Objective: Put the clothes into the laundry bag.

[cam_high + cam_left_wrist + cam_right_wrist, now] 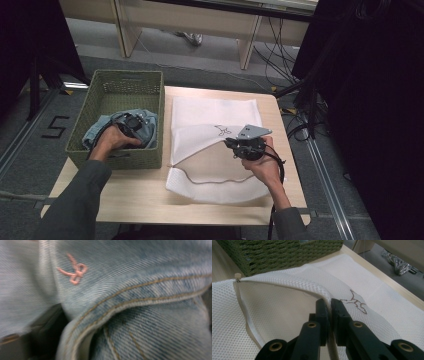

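While the left gripper (131,123) sits down in the green basket (152,80) at the table's left edge, its jaws hidden among the denim garment (140,277), I cannot tell their state. Just right of the basket, the right gripper (329,305) is clamped on the white mesh bag's (215,107) upper flap, holding the mouth open leftward toward the denim.

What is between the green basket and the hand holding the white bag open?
The white mesh bag itself, its lifted flap pinched by the right gripper; beside the basket shows bare tabletop, in the high view.
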The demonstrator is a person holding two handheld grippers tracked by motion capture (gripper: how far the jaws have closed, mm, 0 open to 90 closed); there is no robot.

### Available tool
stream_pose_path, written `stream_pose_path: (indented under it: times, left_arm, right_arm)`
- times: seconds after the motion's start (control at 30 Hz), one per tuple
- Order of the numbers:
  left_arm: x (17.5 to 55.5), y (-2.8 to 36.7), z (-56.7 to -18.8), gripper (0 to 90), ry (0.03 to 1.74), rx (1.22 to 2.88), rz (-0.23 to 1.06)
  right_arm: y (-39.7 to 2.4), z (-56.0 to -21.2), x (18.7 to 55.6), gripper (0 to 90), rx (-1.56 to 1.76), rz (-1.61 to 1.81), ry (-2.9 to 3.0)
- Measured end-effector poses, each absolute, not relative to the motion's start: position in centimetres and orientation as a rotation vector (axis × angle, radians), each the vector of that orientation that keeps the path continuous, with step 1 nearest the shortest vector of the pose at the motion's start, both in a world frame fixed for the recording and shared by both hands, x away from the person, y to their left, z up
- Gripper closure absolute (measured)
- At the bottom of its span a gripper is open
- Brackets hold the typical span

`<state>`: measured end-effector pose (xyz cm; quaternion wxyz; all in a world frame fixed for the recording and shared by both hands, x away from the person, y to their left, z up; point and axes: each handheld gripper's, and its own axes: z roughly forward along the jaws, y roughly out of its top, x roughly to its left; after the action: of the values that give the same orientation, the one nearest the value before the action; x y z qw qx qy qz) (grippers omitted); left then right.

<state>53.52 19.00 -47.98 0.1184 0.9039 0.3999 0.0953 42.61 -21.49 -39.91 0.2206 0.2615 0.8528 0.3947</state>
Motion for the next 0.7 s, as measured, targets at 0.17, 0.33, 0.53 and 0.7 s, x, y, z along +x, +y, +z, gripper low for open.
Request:
stream_pose_path:
  times: [0.17, 0.33, 0.53, 0.7]
  left_arm:
    - [53.8, 19.2, -47.3, 49.0, 1.19, 2.612, 0.281]
    - [53.6, 20.3, -46.5, 63.1, 1.212, 2.494, 0.316]
    - [52.7, 21.2, -44.3, 66.2, 1.178, 2.428, 0.366]
    - [51.8, 22.2, -41.6, 66.3, 1.158, 2.348, 0.366]
  right_arm:
    - [-21.6, -39.7, 42.6, 85.2, 0.682, 1.074, 2.343]
    - [-21.6, -39.8, 42.6, 85.5, 0.687, 1.081, 2.357]
    - [-21.5, -39.7, 42.5, 86.0, 0.695, 1.093, 2.351]
    - [-21.5, -39.7, 42.4, 86.2, 0.699, 1.093, 2.348]
